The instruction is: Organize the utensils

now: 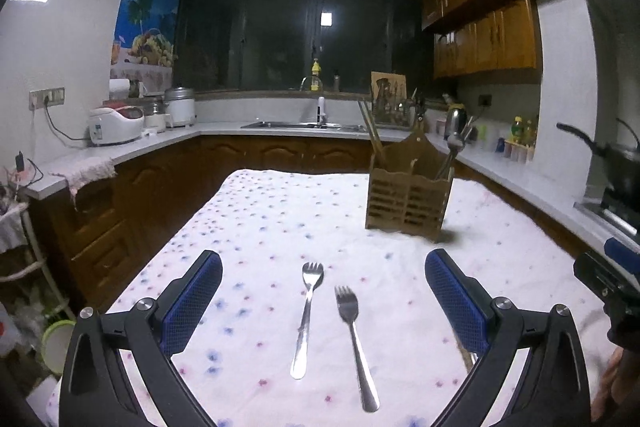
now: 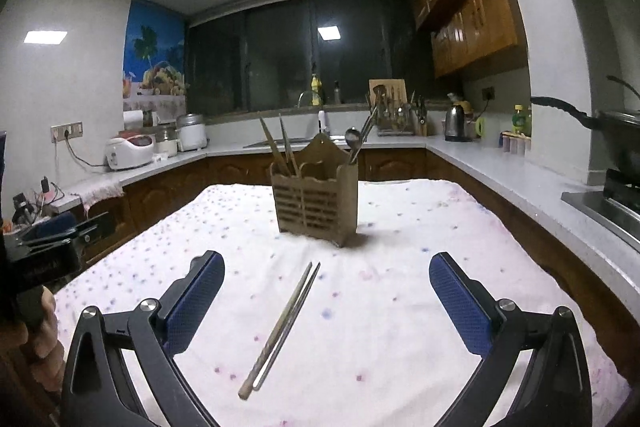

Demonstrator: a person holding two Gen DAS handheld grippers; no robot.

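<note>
Two metal forks lie side by side on the flowered tablecloth (image 1: 260,227), the left fork (image 1: 306,319) and the right fork (image 1: 356,343), tines pointing away. My left gripper (image 1: 323,277) is open above them, empty. A wooden utensil caddy (image 1: 408,199) stands farther back, holding chopsticks and spoons; it also shows in the right wrist view (image 2: 314,203). A pair of chopsticks (image 2: 282,327) lies on the cloth between the jaws of my right gripper (image 2: 326,279), which is open and empty.
The table stands in a kitchen with counters on three sides. A rice cooker (image 1: 116,125) sits on the left counter, a sink (image 1: 304,125) at the back, a kettle (image 2: 456,123) and a wok (image 2: 616,131) on the right. The other gripper shows at each view's edge.
</note>
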